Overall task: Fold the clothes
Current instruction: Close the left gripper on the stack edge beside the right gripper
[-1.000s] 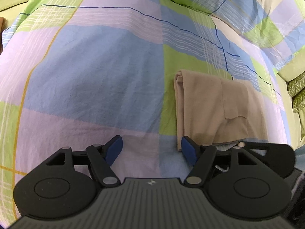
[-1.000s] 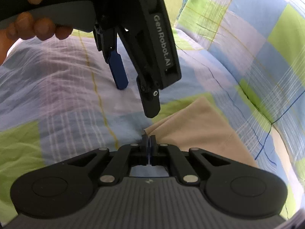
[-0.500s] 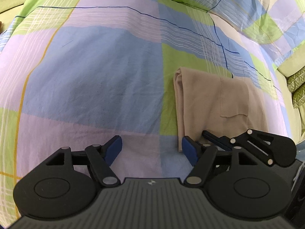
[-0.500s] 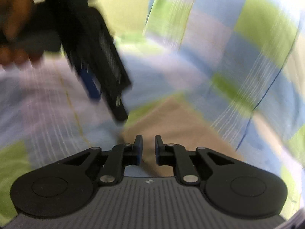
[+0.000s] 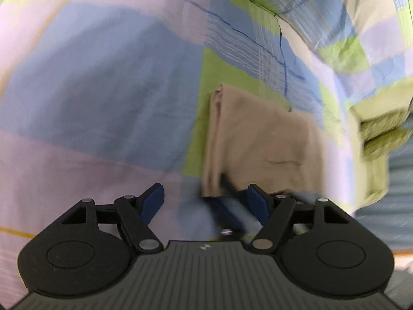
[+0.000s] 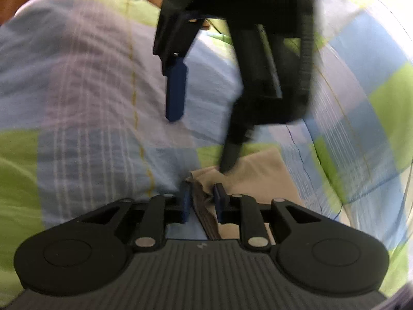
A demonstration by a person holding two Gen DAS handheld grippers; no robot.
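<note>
Underneath, a plaid bedsheet [image 5: 108,82] bears tan folded cloth [image 5: 260,139].

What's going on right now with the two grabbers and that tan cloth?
Left gripper open, empty. Right gripper nearly shut around the folded tan cloth's corner; grip unclear. Nothing blocking on the checked bedsheet.

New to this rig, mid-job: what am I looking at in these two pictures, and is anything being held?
There is no robot arm: a person holds a two-finger claw in each hand, each with a camera looking along its fingers. One picture is the left claw's view, the other the right's. A folded beige garment lies on a checked bedsheet. The left claw is open and holds nothing. The right claw appears to pinch the garment's near corner; the black shape above it is the left claw.
</note>
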